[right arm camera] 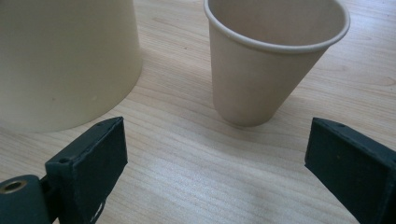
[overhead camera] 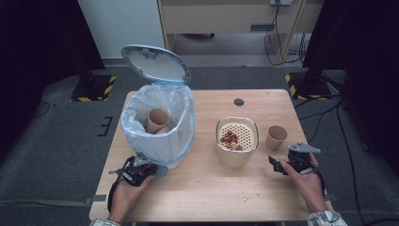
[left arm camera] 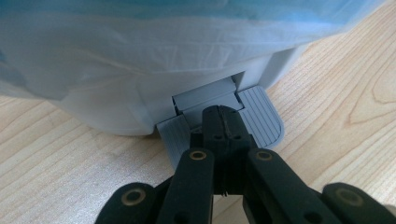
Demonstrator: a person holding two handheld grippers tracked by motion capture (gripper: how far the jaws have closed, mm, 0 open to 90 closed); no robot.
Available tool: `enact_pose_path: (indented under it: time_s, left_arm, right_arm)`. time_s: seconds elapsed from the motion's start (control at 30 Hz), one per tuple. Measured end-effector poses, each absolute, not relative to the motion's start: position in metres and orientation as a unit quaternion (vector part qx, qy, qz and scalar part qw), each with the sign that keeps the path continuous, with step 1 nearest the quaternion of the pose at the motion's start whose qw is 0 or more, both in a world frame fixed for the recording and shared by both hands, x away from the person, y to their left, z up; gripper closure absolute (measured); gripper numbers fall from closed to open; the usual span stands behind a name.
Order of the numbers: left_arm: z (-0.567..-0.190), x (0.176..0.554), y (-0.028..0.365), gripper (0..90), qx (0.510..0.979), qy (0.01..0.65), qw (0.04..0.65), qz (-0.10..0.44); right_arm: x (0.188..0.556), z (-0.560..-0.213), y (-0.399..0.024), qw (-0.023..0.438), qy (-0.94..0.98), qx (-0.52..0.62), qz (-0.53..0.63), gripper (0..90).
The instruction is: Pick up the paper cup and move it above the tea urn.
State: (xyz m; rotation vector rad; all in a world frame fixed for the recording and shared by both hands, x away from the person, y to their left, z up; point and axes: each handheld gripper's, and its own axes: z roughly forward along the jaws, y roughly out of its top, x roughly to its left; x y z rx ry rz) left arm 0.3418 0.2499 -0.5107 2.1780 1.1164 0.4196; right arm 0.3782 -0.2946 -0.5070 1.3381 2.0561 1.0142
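High view puts your left gripper [overhead camera: 149, 170] nearest, jaws together, pressing the bin's pedal [left arm camera: 261, 116] so the lid [overhead camera: 157, 63] stands open; one cup already sits inside the bin [overhead camera: 160, 136]. Your right gripper [overhead camera: 277, 165] waits with jaws apart, lined up on the paper cup [right arm camera: 273, 60] standing beyond it, beside the strainer bowl [overhead camera: 237, 155].

bin [overhead camera: 160, 125]: on the table's [overhead camera: 202, 188] left half, lid [overhead camera: 156, 63] raised behind it
cup in bin [overhead camera: 157, 120]: inside the bin
pedal [left arm camera: 261, 116]: at the bin's near base, on the table
left gripper [overhead camera: 151, 170]: before the bin, tips on the pedal
strainer bowl [overhead camera: 236, 141]: right of the bin, mid-table
paper cup [overhead camera: 276, 137]: upright, just right of the bowl
right gripper [overhead camera: 276, 165]: before the paper cup, apart from it
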Motion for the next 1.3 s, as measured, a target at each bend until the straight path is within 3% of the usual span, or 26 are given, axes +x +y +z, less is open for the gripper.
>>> enact_pose_path:
  time_s: [0.77, 1.3]
  left_arm:
    - [-0.51, 0.342, 0.249, 90.0, 0.832, 0.423, 0.318, 0.162]
    - [-0.51, 0.342, 0.249, 90.0, 0.832, 0.424, 0.319, 0.161]
  right_arm:
    - [0.404, -0.504, -0.302, 0.249, 0.731, 0.493, 0.4, 10.3]
    - [0.438, -0.507, -0.298, 0.254, 0.71, 0.508, 0.417, 8.3]
